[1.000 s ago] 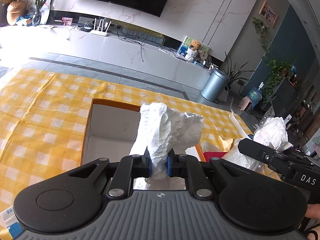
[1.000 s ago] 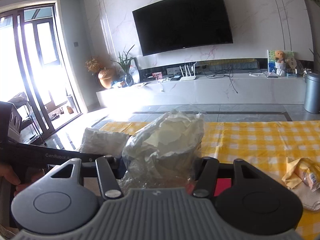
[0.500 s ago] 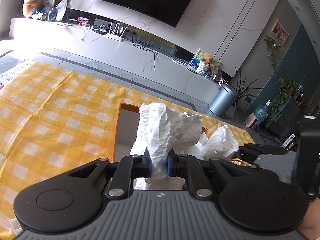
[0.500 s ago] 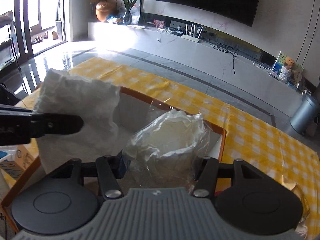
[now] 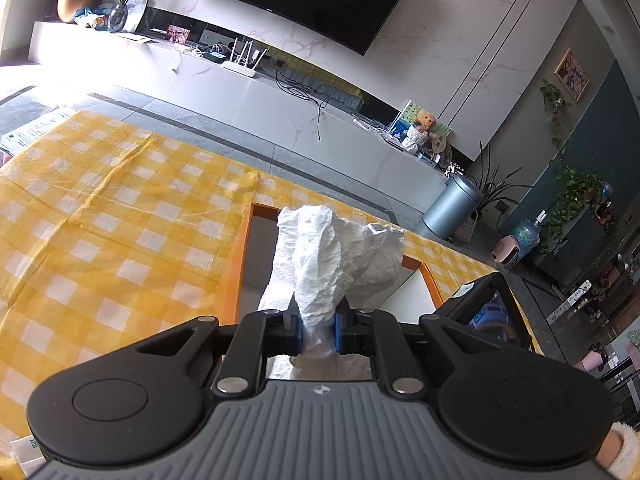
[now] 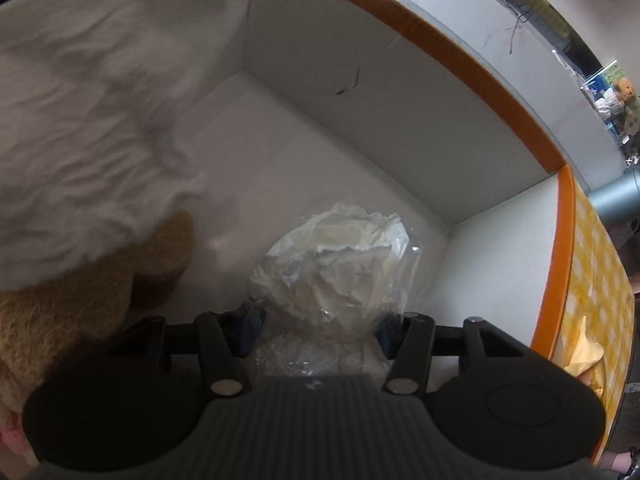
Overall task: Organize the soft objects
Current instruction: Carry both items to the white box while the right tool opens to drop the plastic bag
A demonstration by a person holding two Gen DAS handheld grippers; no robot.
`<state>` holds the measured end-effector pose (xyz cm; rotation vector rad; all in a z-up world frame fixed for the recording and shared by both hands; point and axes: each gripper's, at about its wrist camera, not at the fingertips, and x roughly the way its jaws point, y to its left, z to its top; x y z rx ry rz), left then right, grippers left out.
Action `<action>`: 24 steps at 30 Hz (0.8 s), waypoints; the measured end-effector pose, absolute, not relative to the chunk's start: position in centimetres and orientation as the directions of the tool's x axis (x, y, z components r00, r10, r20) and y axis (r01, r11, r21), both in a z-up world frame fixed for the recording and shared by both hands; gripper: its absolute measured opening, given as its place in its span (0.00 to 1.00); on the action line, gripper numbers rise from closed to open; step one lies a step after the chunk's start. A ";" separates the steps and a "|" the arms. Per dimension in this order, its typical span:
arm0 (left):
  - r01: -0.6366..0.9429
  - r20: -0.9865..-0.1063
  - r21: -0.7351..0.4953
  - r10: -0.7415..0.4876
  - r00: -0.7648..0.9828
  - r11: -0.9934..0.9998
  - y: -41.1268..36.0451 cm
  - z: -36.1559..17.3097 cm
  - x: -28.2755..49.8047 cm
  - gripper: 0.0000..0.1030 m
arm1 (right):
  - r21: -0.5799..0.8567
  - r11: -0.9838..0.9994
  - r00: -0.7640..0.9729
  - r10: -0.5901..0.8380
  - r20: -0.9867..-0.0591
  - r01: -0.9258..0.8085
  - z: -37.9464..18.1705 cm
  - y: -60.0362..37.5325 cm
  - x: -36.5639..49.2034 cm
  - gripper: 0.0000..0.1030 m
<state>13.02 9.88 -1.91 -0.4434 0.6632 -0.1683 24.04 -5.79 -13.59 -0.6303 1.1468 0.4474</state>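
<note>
The left gripper (image 5: 318,330) sits above the near edge of the orange-rimmed box (image 5: 238,276), aimed across the yellow checked tablecloth (image 5: 104,216) toward the TV wall and tilted slightly down. Its jaws are pressed tight on a crumpled white paper wad (image 5: 334,258), which stands up out of the pinch and hides much of the box's white interior.

The right gripper (image 6: 316,330) is pitched steeply down inside the same box (image 6: 472,60), its fingers close to the white floor near the corner where two walls meet. Its jaws are set fairly wide and hold a clear plastic bag of white stuffing (image 6: 334,260) between the blue pads (image 6: 250,328); the bag bulges forward from the grip, over the box floor, though whether it touches the floor cannot be told.

In the right wrist view, the paper wad (image 6: 88,128) looms blurred at upper left. Beneath it, a tan plush toy (image 6: 68,300) lies in the box, just left of the right gripper.
</note>
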 end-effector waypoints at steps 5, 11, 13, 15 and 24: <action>0.004 -0.576 -0.431 -0.278 0.769 0.902 9.3 -2.2 13.2 0.15 | -0.247 0.702 0.356 0.010 -0.934 -0.667 -12.9 -6.3 23.4 0.57; -0.004 -0.589 -0.432 -0.278 0.759 0.902 9.0 -2.6 13.6 0.15 | -0.261 0.693 0.436 0.085 -0.896 -0.672 -10.2 -7.7 21.5 0.87; 0.000 -0.589 -0.422 -0.275 0.760 0.906 8.7 -2.6 13.6 0.15 | -0.322 0.670 0.496 0.080 -0.865 -0.669 -9.3 -7.9 20.4 0.97; 0.000 -0.593 -0.408 -0.265 0.761 0.913 8.5 -2.5 13.6 0.15 | -0.385 0.642 0.551 0.069 -0.832 -0.663 -8.4 -8.3 19.4 0.97; 0.020 -0.608 -0.386 -0.270 0.747 0.922 7.0 -2.7 13.8 0.15 | -0.296 0.805 0.690 0.183 -0.700 -0.514 -3.7 -13.1 16.2 0.98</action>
